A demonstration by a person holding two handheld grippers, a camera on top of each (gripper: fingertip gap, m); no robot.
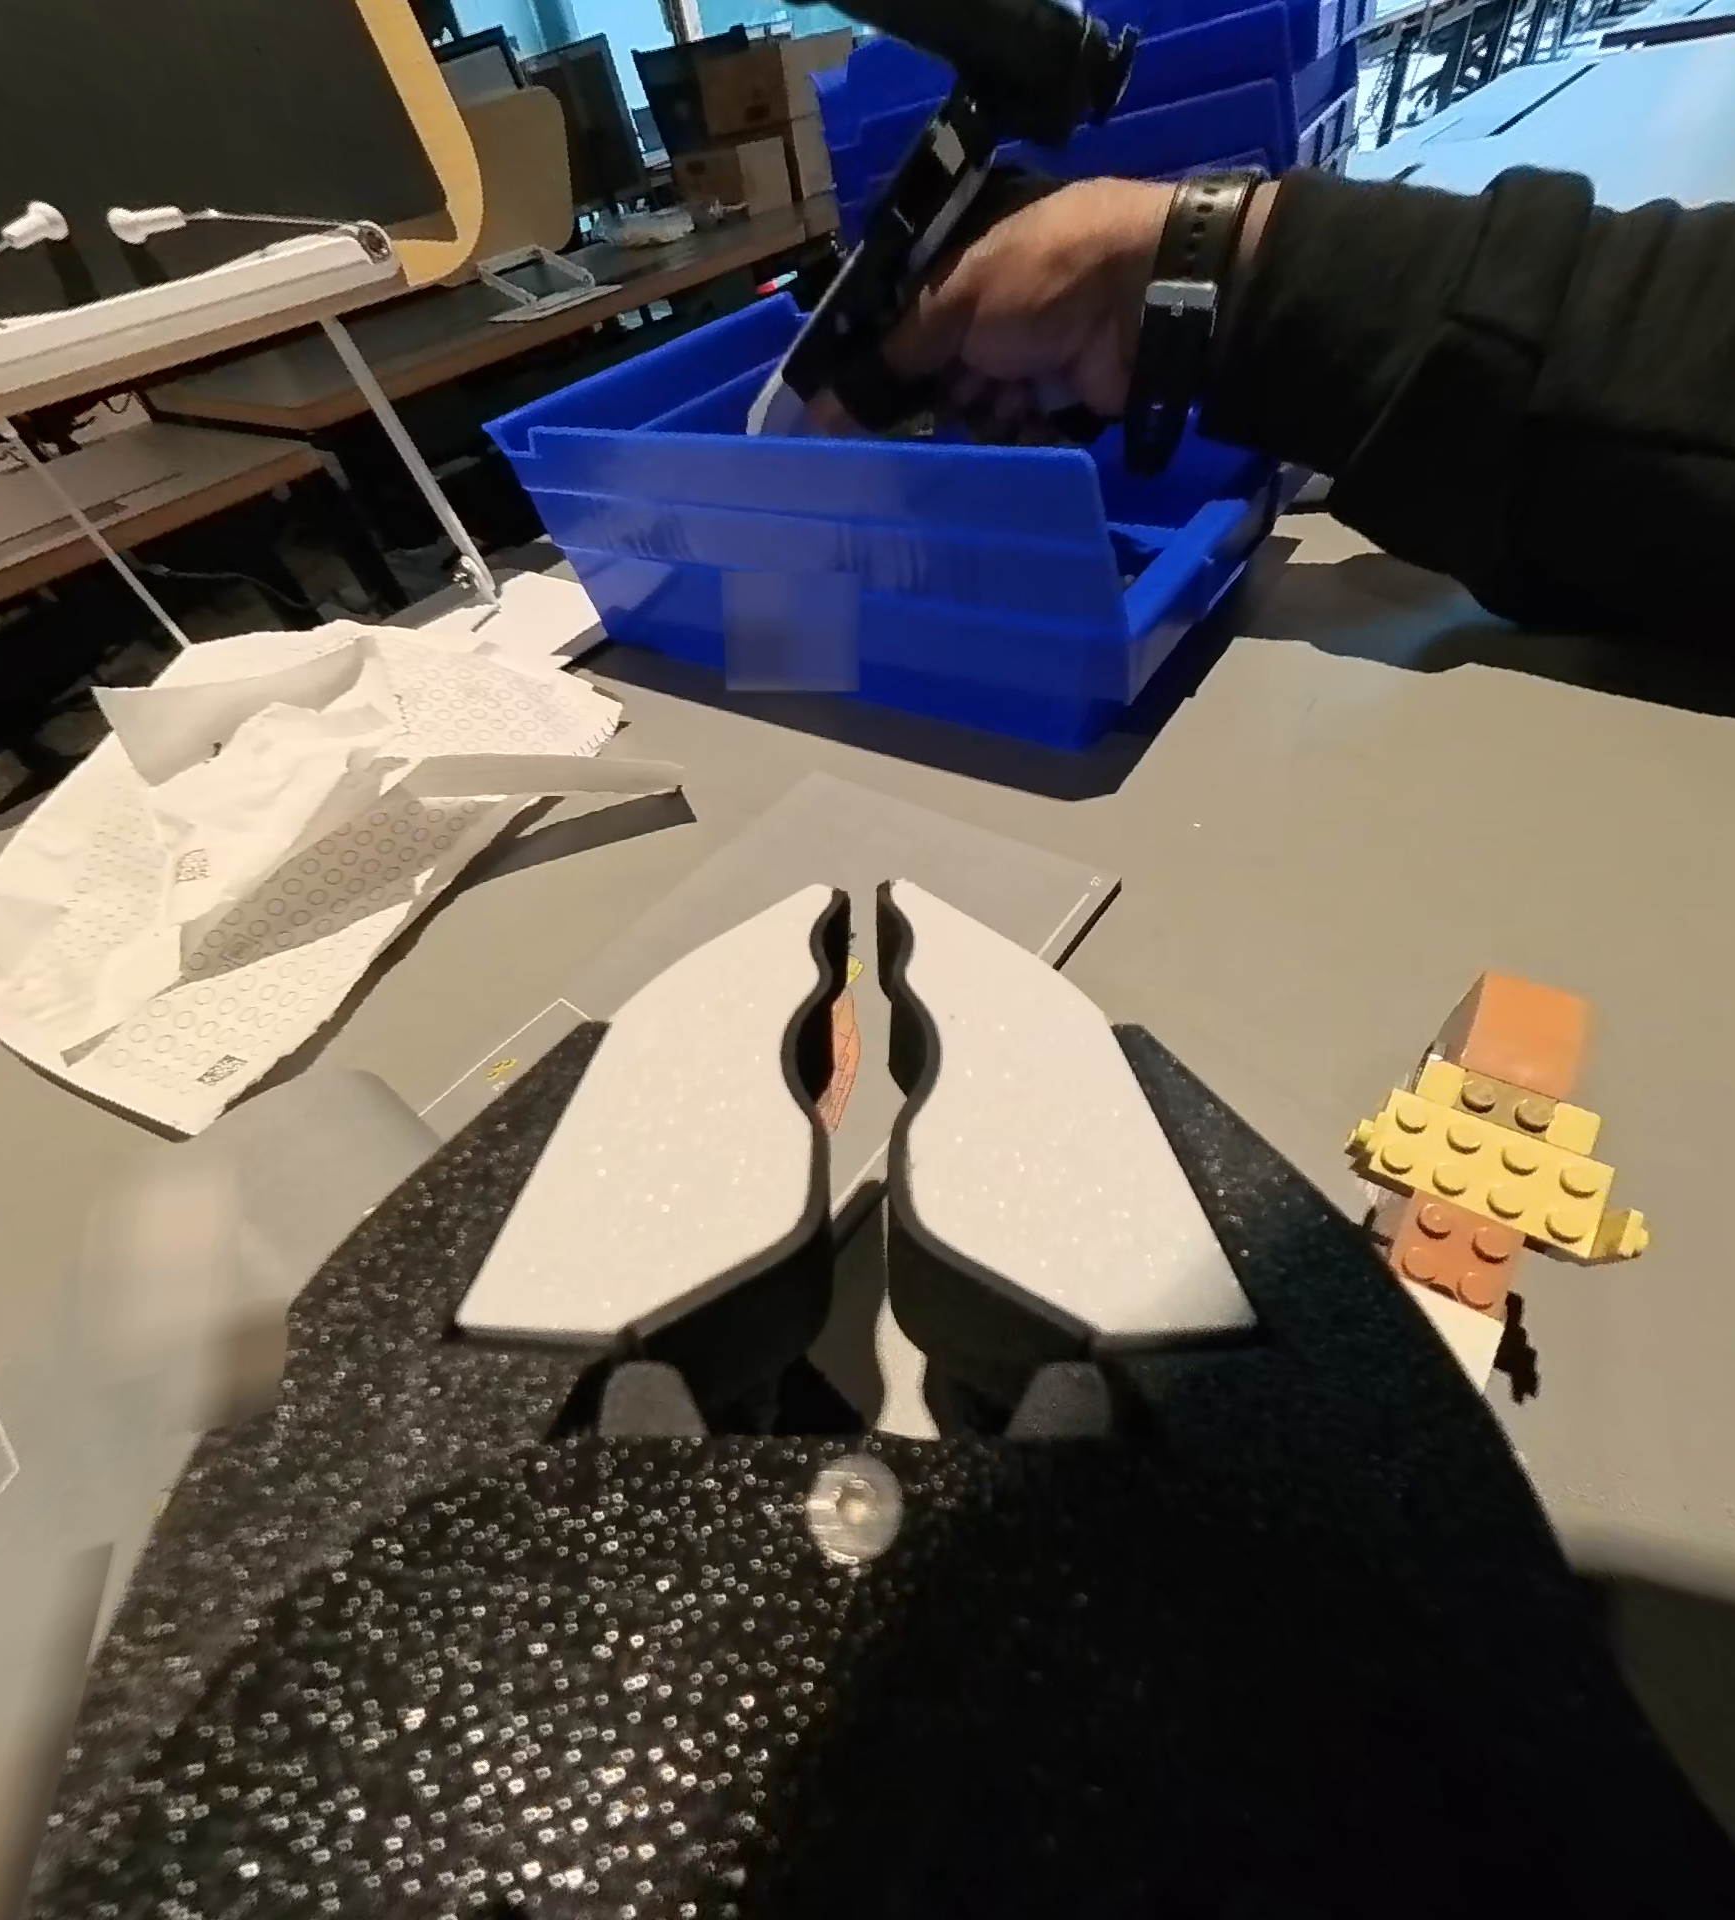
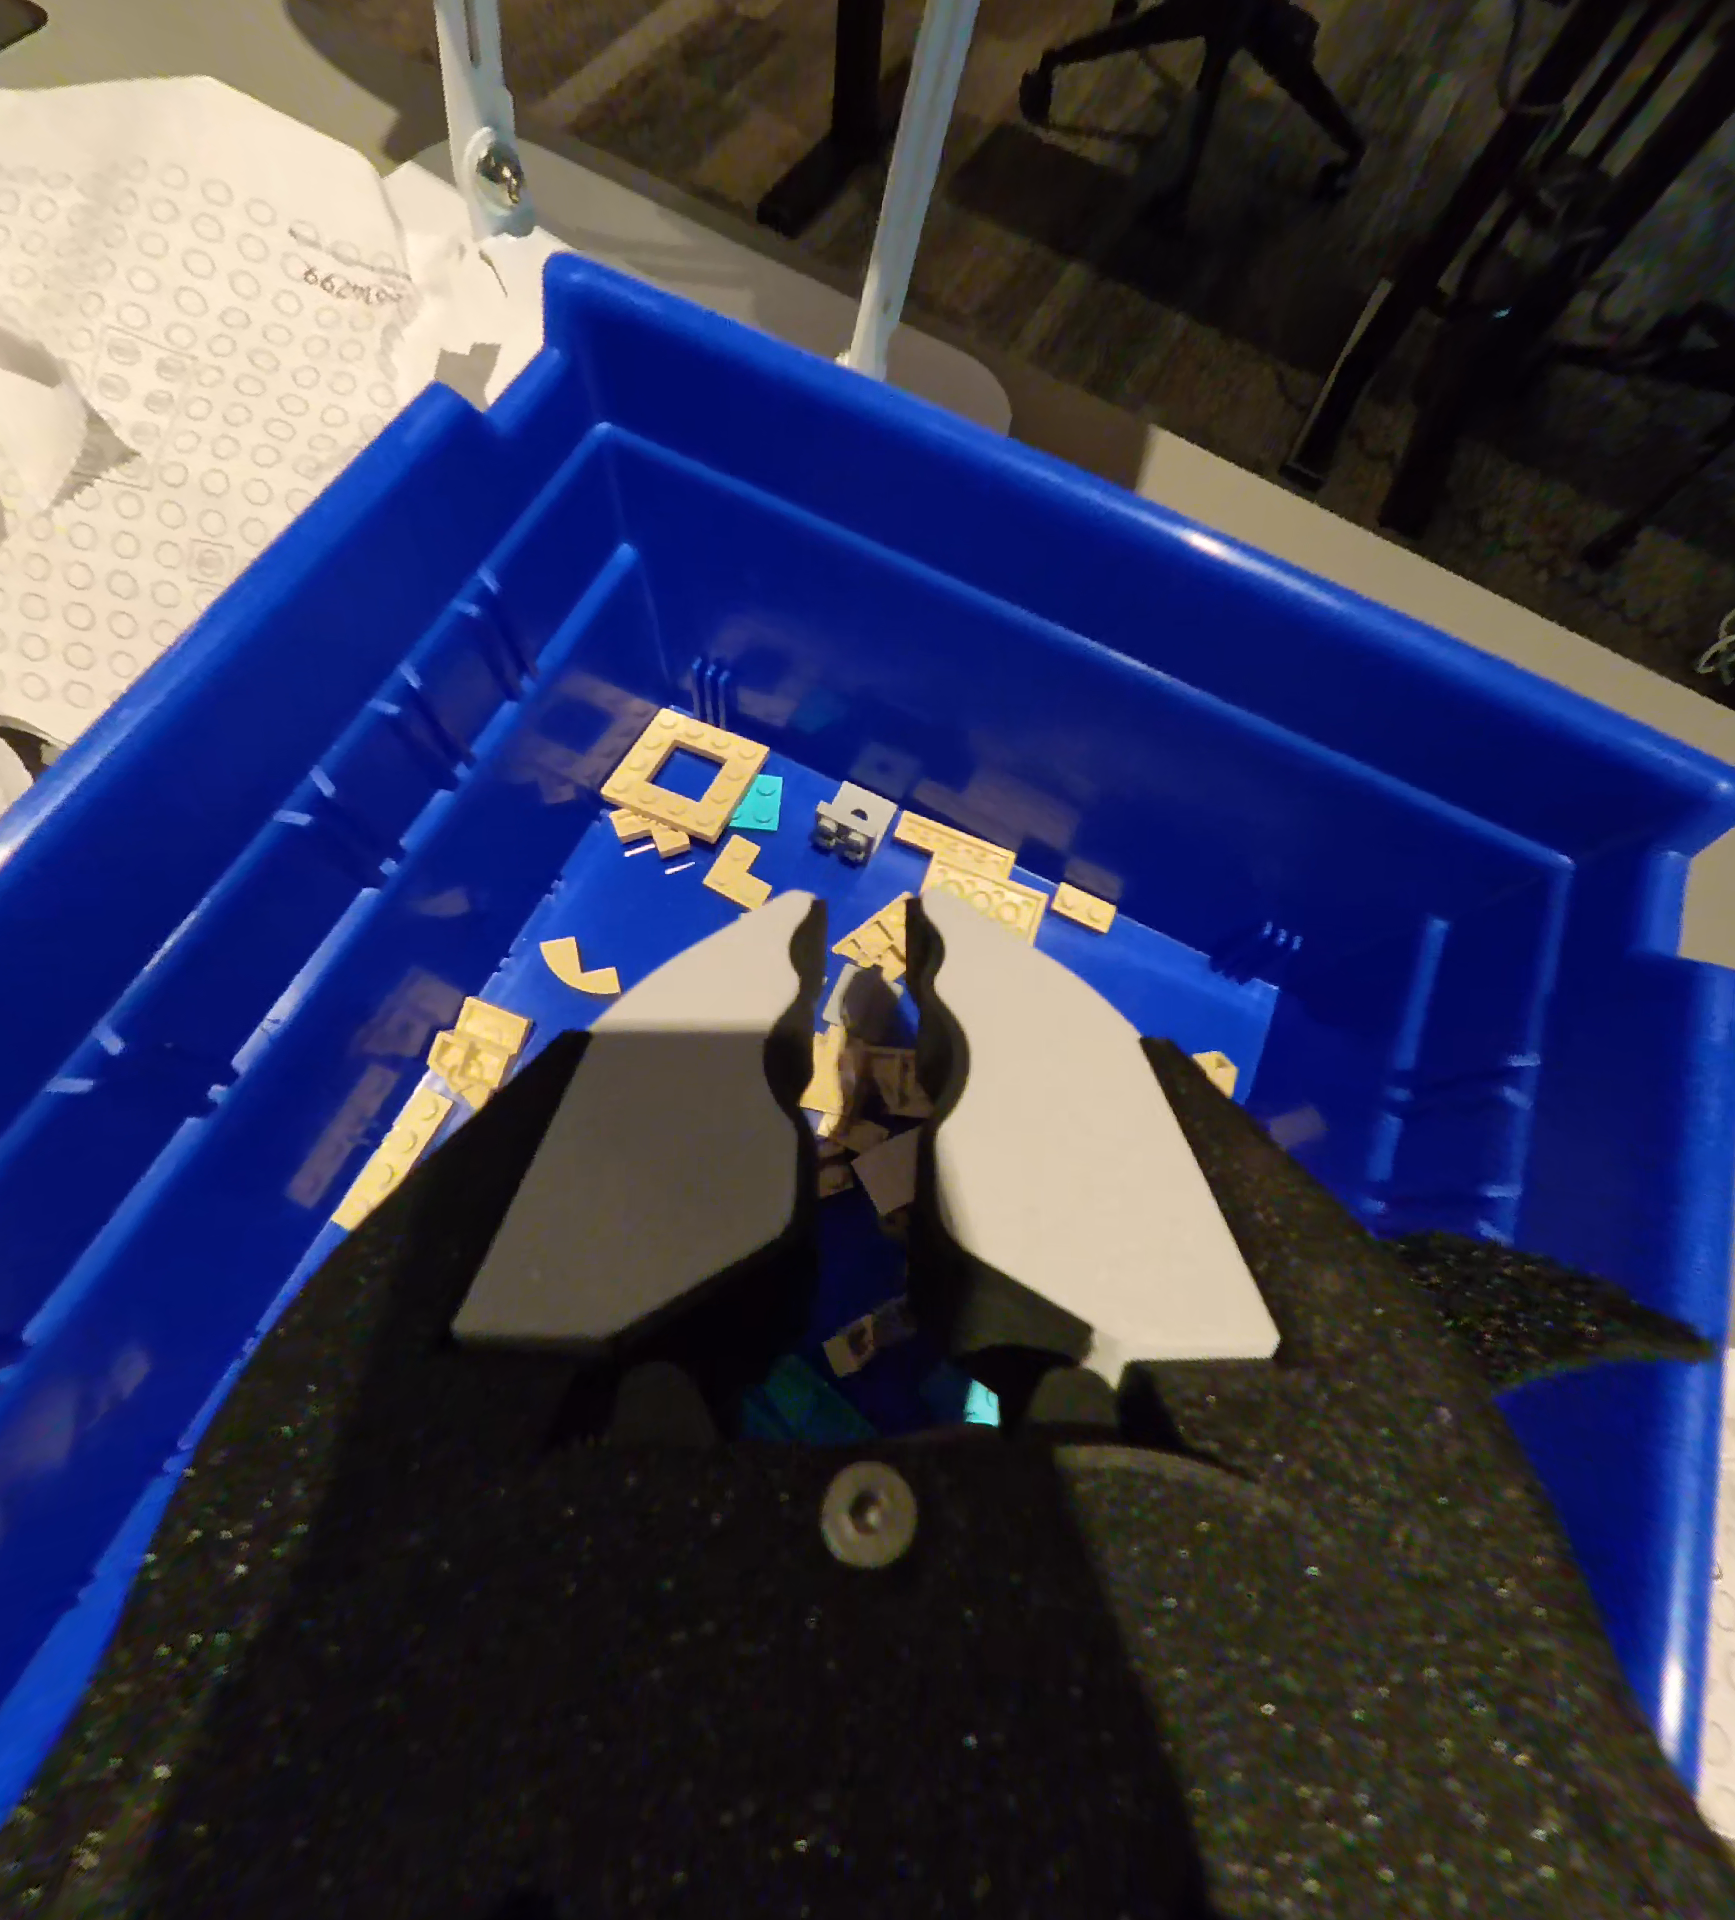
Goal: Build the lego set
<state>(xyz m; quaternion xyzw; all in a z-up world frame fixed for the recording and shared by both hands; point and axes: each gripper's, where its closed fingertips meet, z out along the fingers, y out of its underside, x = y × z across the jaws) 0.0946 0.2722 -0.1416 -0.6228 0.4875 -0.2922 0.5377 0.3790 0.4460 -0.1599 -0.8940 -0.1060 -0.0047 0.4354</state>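
Note:
My left gripper [image 1: 863, 899] is shut and empty, hovering low over a grey instruction booklet [image 1: 873, 831] on the table. A partial build [image 1: 1486, 1153], a tan plate on brown bricks, stands to its right. My right gripper [image 2: 863, 914] is inside the blue bin [image 2: 1050, 488], fingers a narrow gap apart, just above loose tan pieces. A tan square frame plate [image 2: 686, 784], a teal tile [image 2: 757, 805] and a small grey piece [image 2: 850, 821] lie beyond the tips. In the left wrist view a hand dips the right gripper [image 1: 832, 353] into the bin [image 1: 946, 623], hiding its tips.
Torn white paper bags [image 1: 250, 883] lie left of the booklet and also show beside the bin [image 2: 115, 364]. A white stand's legs [image 2: 894, 187] rise behind the bin. A dark sleeve [image 1: 1517, 416] crosses the table's right side. More blue bins [image 1: 1206, 114] are stacked far back. The left gripper's tips are roughly 35 centimetres from the right gripper's. About 6 centimetres separates my right fingertips from the small grey piece [image 2: 850, 821]. To the teal tile [image 2: 757, 805]: right tips about 7 centimetres, left tips about 35 centimetres.

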